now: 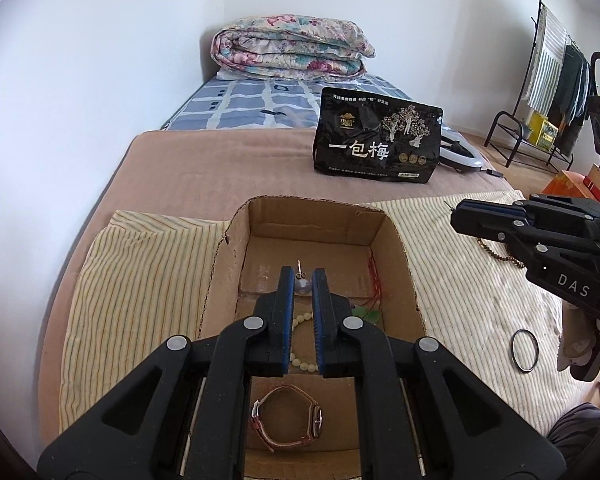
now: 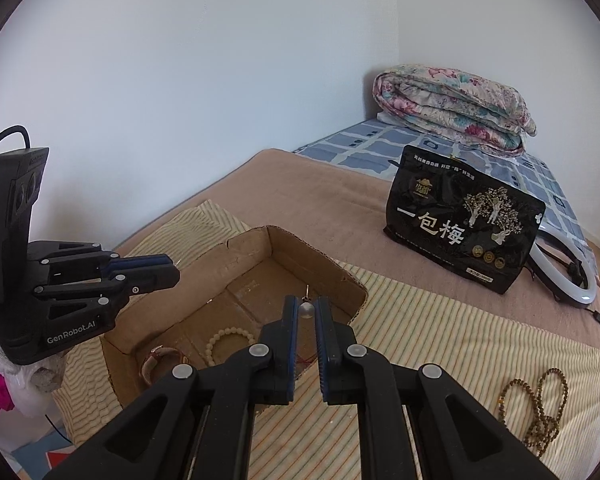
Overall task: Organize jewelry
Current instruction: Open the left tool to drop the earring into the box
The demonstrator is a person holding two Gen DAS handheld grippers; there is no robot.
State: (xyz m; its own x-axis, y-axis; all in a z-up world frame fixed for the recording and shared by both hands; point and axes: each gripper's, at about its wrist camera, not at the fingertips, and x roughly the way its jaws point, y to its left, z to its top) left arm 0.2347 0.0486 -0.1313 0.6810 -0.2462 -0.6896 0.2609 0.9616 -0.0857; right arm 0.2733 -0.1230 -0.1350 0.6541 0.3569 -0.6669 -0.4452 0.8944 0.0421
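Pearl earring (image 1: 302, 287) was pinched in the left gripper's (image 1: 302, 277) narrowed jaws above the box (image 1: 312, 205) for dropping inside. The second earring (image 2: 306, 309) was pinched likewise by the right gripper (image 2: 306, 303).

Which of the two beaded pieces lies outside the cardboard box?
The dark brown bead strand, on the striped cloth; the cream bead bracelet lies inside the cardboard box.
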